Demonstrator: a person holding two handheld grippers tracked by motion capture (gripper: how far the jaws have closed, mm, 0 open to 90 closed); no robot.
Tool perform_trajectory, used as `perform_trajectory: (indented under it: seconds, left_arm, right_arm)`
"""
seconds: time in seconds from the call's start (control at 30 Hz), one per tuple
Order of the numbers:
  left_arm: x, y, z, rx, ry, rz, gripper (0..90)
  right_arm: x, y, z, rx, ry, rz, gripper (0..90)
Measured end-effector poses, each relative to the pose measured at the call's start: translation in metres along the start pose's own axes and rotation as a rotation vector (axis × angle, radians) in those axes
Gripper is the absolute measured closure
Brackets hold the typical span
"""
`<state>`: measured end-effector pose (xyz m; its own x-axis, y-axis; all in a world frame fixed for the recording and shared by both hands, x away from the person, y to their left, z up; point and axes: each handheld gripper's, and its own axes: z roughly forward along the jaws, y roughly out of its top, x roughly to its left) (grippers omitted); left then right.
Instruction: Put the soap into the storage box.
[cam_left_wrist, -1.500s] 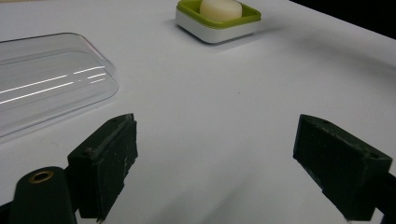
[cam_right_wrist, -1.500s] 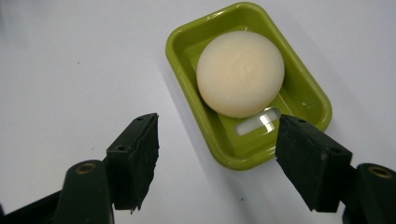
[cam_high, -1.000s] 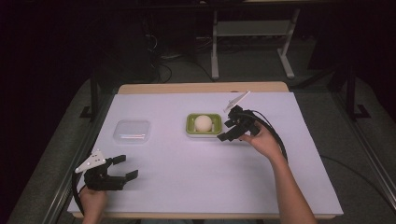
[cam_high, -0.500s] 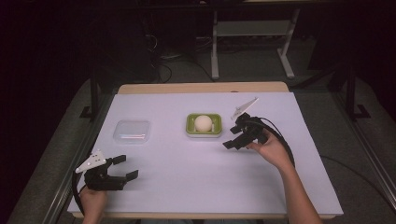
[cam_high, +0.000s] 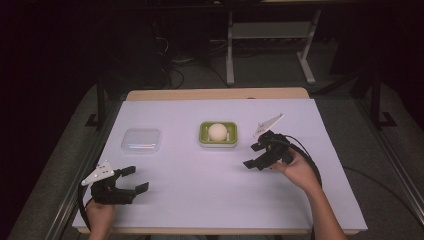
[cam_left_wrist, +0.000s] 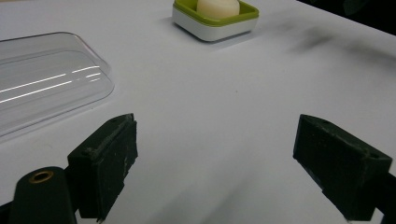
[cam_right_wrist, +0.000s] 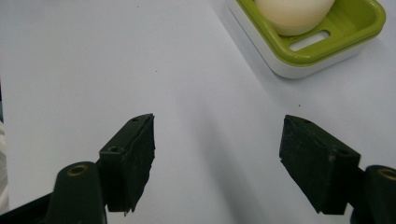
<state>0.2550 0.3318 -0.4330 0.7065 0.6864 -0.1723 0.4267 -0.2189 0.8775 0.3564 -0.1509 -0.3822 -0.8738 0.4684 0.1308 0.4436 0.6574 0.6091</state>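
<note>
**Fig. Pale round lump seated in its dish, both claws released**

Pale round lump (cam_high: 217, 131) resting in the middle of the green dish (cam_high: 202, 135), upright and centred, clear of the slot in the dish floor seen in the right gripper view. Dish near the middle of the white table (cam_high: 200, 200), slightly toward 12 o'clock. Clear lid (cam_high: 141, 140) flat on the table at 9 o'clock of the dish, well apart from it.

Right gripper (cam_high: 251, 155) at 4 o'clock of the dish, near but not touching; jaws just been opening, now released, with nothing between them but bare table. Left gripper (cam_high: 138, 178) at 7 o'clock, by the front-left corner, likewise released and empty, lid just ahead of its left jaw in the left gripper view.

Step in hand, as judged: placement of the lump done, clearing of the right claw under way, covering with the lid probably to follow.

For a clean finish:
- Keep the right jaws spread and level while near the dish rim; a brush against the light dish could slide it or roll the lump.
- Take the lid by one edge, not the slick curved top.
- Carry it flat, square it over the dish at 3 o'clock of its present spot, then lower straight down.
- Steady the dish with the free claw only if it shifts.
</note>
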Motion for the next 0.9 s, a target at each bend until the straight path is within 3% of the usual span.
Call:
perform_trajectory:
  seconds: [0.2, 0.73, 0.9]
  left_arm:
    - [0.001, 0.0, 0.0, 0.007, 0.001, 0.02, 13.1]
    - [-0.001, 0.0, 0.001, 0.007, 0.0, 0.002, 13.1]
    - [-0.001, -0.001, 0.001, 0.005, 0.002, 0.0, 13.1]
  right_arm:
    - [0.005, -0.013, -0.002, -0.003, -0.004, -0.001, 26.1]
    - [0.021, -0.052, -0.016, -0.033, -0.002, 0.036, 26.3]
    - [0.033, -0.071, -0.018, -0.054, -0.014, 0.047, 25.8]
